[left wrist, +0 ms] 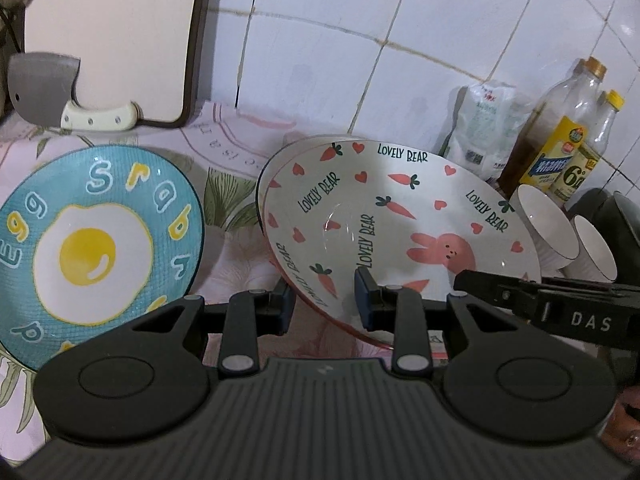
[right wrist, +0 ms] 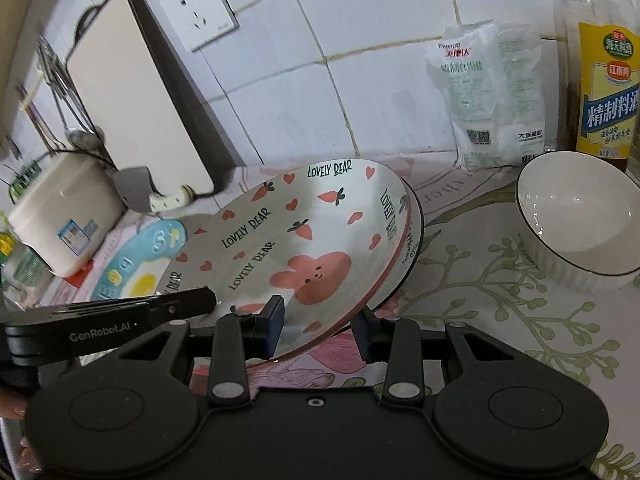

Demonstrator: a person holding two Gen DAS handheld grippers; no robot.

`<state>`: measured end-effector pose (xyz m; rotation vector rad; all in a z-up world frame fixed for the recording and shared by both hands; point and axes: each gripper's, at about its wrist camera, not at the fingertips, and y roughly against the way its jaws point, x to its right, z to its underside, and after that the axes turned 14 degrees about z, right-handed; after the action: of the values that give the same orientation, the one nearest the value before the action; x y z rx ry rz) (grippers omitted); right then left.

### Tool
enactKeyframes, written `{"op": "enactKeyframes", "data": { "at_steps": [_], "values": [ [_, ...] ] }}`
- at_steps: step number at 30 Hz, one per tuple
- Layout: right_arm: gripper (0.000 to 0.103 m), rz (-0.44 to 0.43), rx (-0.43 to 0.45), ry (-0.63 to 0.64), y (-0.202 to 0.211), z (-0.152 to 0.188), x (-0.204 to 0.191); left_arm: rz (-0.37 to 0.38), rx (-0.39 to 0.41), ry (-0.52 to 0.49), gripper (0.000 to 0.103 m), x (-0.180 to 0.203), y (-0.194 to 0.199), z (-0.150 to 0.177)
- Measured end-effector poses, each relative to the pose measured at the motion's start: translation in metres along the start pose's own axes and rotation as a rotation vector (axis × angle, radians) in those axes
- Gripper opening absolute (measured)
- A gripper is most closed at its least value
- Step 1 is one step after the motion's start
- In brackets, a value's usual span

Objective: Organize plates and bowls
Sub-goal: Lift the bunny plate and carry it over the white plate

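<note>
- A white plate printed "LOVELY BEAR" point(left wrist: 384, 216), with a pink rabbit, carrots and hearts, is held tilted above the floral-clothed worktop point(right wrist: 500, 320); a second, dark-rimmed plate point(right wrist: 416, 216) sits directly beneath it, its pattern hidden.
- The left gripper point(left wrist: 326, 304) has its fingers point(left wrist: 366, 300) astride the plate's near rim, one inside the dish and one outside; the right gripper point(right wrist: 320, 320) straddles the rim the same way from the other side. Whether either pair is clamped tight on the rim cannot be told.
- The right gripper's arm reads "DAS" in the left view; the left gripper's arm reads "GenRobot.AI" in the right view.
- A blue plate with a fried-egg design point(left wrist: 96, 248) lies flat to the left, its ring of letters only partly legible, "egg" among them, its lower edge cut off by the gripper body.
- A white ribbed bowl with a dark rim point(right wrist: 580, 232) stands to the right; the left view shows two such bowls point(left wrist: 548, 232) side by side.
- Behind: a yellow-labelled bottle of dark liquid point(right wrist: 600, 80) with Chinese characters, a white bag point(right wrist: 492, 96) of Chinese print, a cleaver point(left wrist: 44, 88) against a cutting board point(left wrist: 112, 32), a wall socket point(right wrist: 198, 12), and a white rice cooker point(right wrist: 60, 216), blurred.
</note>
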<state>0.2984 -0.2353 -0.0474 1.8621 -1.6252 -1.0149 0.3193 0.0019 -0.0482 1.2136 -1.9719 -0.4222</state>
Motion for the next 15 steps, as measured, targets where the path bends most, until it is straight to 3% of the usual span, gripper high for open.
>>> {"op": "enactKeyframes", "data": {
  "at_steps": [8, 15],
  "values": [
    [0.042, 0.048, -0.019, 0.022, -0.013, -0.007, -0.006, 0.004, -0.071, 0.086, 0.029, -0.011, -0.015, -0.010],
    [0.046, 0.104, 0.025, 0.080, -0.012, -0.003, -0.013, 0.002, -0.064, 0.120, 0.029, -0.011, -0.017, -0.008]
  ]
}}
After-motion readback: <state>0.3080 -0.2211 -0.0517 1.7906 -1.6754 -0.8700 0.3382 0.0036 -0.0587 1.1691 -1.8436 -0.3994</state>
